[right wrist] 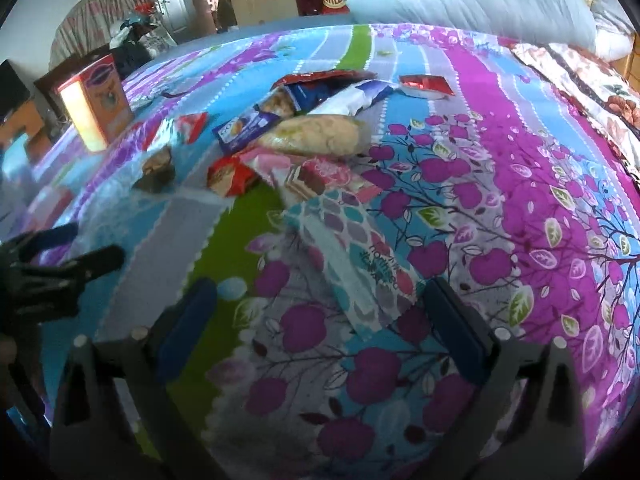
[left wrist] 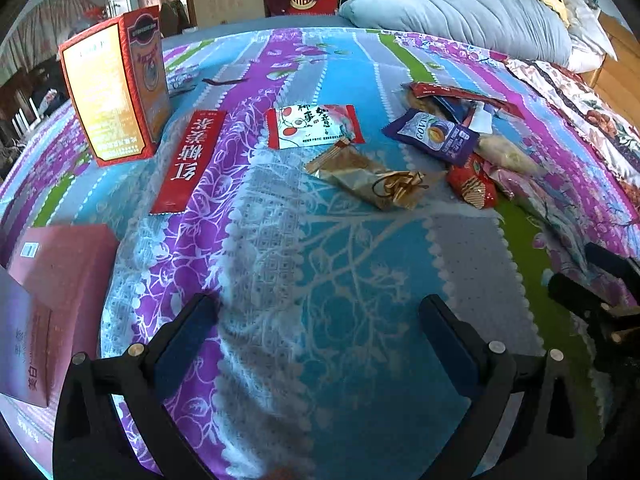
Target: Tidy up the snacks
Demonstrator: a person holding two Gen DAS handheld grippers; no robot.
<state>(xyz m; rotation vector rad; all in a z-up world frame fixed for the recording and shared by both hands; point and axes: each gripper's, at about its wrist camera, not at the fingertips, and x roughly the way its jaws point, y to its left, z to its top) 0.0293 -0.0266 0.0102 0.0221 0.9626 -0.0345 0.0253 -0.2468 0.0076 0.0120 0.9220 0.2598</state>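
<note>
Two grippers hover over the bed (left wrist: 360,280), both with jaws spread wide and nothing between them. Ahead of the right gripper (right wrist: 320,312) lies a long patterned packet (right wrist: 352,256): its near end sits just inside the gap, closer to the right-hand finger, and its long axis runs away from the jaws and slightly leftward toward the snack pile (right wrist: 304,136) in the middle of the bed. I judge this packet the likeliest next pick, since the right gripper is far nearer to it than the left; because the packet lies roughly along the line of the fingers, closing across its narrow width should suit it, after a small shift so it sits centred. The left gripper (left wrist: 320,320) has only bare bedspread between its fingers; the nearest snack to it is a tan wrapper (left wrist: 360,176), well ahead, with a white-and-red packet (left wrist: 314,126) beyond and a flat red sachet (left wrist: 188,160) off to the left beside an upright box (left wrist: 116,84). The left view shows this sorted-looking side clearly, plus a pink box (left wrist: 64,272) at the near left edge, but it does not show the patterned packet. The right view shows that packet, a pale bag (right wrist: 316,136) and a small red pack (right wrist: 426,84) farther up the bed, though its left part is blurred.
</note>
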